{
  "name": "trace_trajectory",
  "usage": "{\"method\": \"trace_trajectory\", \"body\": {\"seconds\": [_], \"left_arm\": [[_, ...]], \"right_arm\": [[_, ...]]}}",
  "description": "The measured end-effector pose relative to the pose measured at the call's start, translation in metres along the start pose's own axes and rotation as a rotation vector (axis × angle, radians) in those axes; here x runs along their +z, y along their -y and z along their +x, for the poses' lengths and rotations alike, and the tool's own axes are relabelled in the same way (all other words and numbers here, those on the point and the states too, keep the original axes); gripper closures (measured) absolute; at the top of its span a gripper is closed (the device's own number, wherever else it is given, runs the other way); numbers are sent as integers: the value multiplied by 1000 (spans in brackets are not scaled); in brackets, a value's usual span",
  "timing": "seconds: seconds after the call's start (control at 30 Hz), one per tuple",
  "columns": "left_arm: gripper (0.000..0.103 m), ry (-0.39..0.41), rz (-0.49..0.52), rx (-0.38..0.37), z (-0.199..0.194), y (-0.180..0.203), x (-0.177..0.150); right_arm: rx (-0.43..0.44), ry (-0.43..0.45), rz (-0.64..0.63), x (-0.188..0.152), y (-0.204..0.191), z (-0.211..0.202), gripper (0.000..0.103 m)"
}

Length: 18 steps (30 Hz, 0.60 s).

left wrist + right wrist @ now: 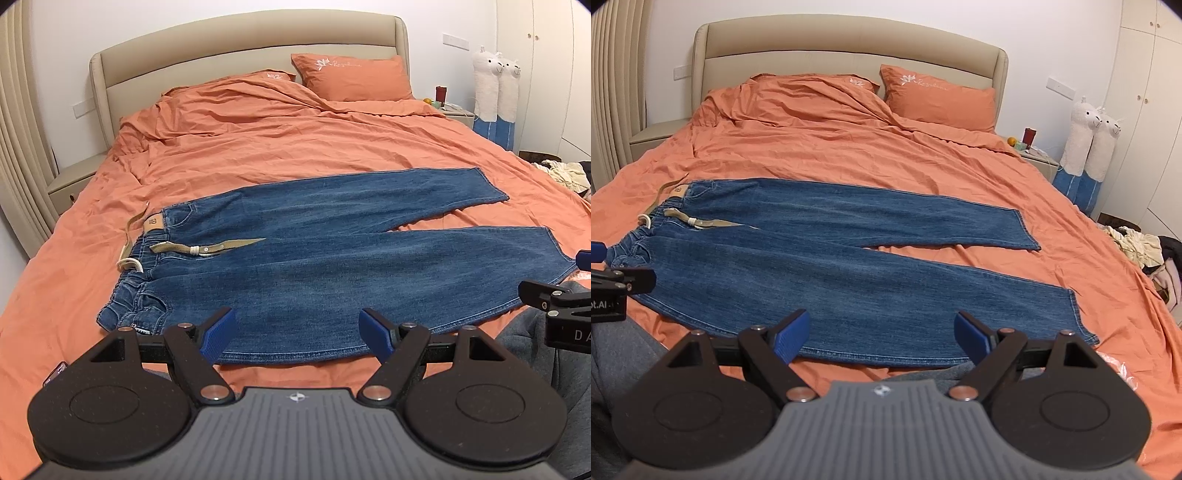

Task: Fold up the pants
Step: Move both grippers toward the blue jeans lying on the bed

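Blue denim pants (332,258) lie flat and unfolded on the orange bed cover (258,147), waistband toward the left side of the bed, both legs running to the right and parting slightly at the hems. A tan belt (207,248) is threaded at the waistband, its free end resting on the seat of the pants.

Left claw (299,332): jaws spread wide, blue pads (218,334) facing each other, nothing between them. It hovers above the near edge of the lower pant leg, toward the waist end; whether the fingertips touch the cloth cannot be told.

Right claw (881,334): jaws likewise spread wide and empty, held over the near edge of the same leg, closer to the hem. Its blue pads (790,338) grip no fabric.

Background: two orange pillows (938,98) lie against the beige headboard (849,48); two plush alpacas (1093,144) stand beside the nightstand (1039,157) at right.
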<state>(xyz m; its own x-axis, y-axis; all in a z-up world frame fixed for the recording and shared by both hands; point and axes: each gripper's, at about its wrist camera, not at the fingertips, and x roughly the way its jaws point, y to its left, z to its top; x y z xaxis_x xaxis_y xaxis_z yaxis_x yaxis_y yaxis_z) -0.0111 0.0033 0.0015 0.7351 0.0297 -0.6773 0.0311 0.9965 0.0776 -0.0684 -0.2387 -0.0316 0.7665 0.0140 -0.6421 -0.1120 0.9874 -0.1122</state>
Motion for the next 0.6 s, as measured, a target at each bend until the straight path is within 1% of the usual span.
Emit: {"method": "trace_trajectory", "body": {"seconds": [0.37,0.5,0.6], "left_arm": [[14,6,-27,18,-2,2,0],[14,8,-31,20,-2,3,-1],[14,9,-33,20,-2,3,-1]], "right_arm": [[8,10,41,3,1,-8,21],[19,-4,76,5,1,-9,21],[44,-23,109,6,2,-8,21]]}}
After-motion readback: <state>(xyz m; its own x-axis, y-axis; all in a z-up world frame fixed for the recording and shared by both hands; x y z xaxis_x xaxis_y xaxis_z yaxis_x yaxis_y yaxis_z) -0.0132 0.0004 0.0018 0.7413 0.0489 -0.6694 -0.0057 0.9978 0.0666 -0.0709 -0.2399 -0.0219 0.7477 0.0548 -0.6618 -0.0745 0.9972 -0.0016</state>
